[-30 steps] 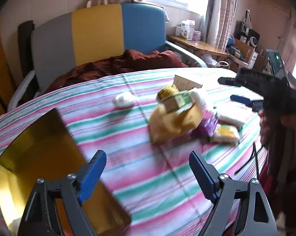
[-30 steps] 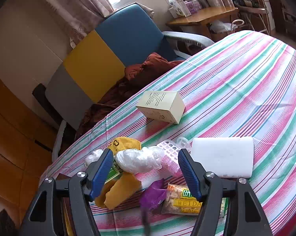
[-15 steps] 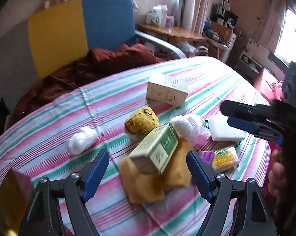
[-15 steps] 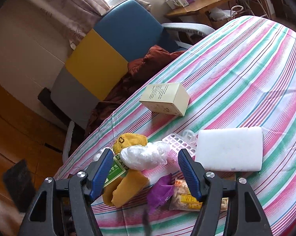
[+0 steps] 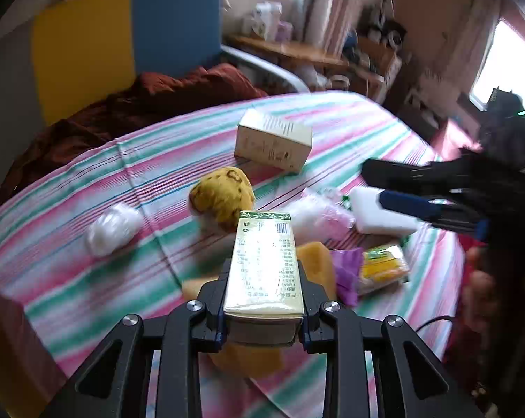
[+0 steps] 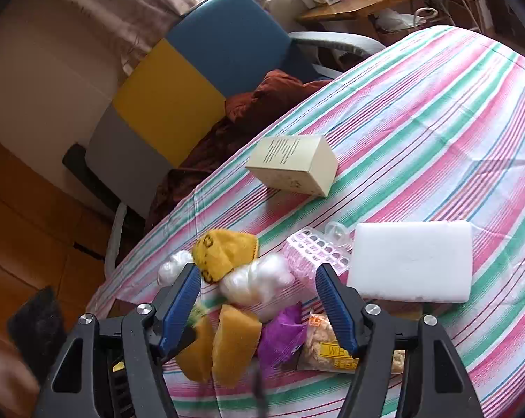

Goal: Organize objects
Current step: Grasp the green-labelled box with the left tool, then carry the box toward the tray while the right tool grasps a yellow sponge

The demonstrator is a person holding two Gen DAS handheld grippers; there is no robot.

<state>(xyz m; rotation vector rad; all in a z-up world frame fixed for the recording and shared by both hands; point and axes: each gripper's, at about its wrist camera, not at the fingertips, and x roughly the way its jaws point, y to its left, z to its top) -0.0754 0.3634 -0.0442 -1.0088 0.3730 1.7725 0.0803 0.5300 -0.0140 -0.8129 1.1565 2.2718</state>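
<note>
One item secured: my left gripper [image 5: 264,317], spread wide a second ago, had clamped the tall green-and-cream printed carton [image 5: 264,264] above the pile. My right gripper [image 6: 259,303] hung agape over the white plastic bundle [image 6: 259,284]. Sorting started.

A slim green-and-cream carton [image 5: 264,261] sits clamped between my left jaws, its printed face up and its long axis pointing away from me. On the striped bench lie a beige box [image 6: 294,165] on its side, a yellow knit piece [image 6: 224,252], two white plastic wads [image 6: 259,284], a pink grid tray [image 6: 313,252] and a white foam slab [image 6: 410,266]. Nearer me sit orange sponge pieces [image 6: 233,345], a purple wrapper [image 6: 280,336] and a snack packet [image 6: 327,346], all bunched together.
</note>
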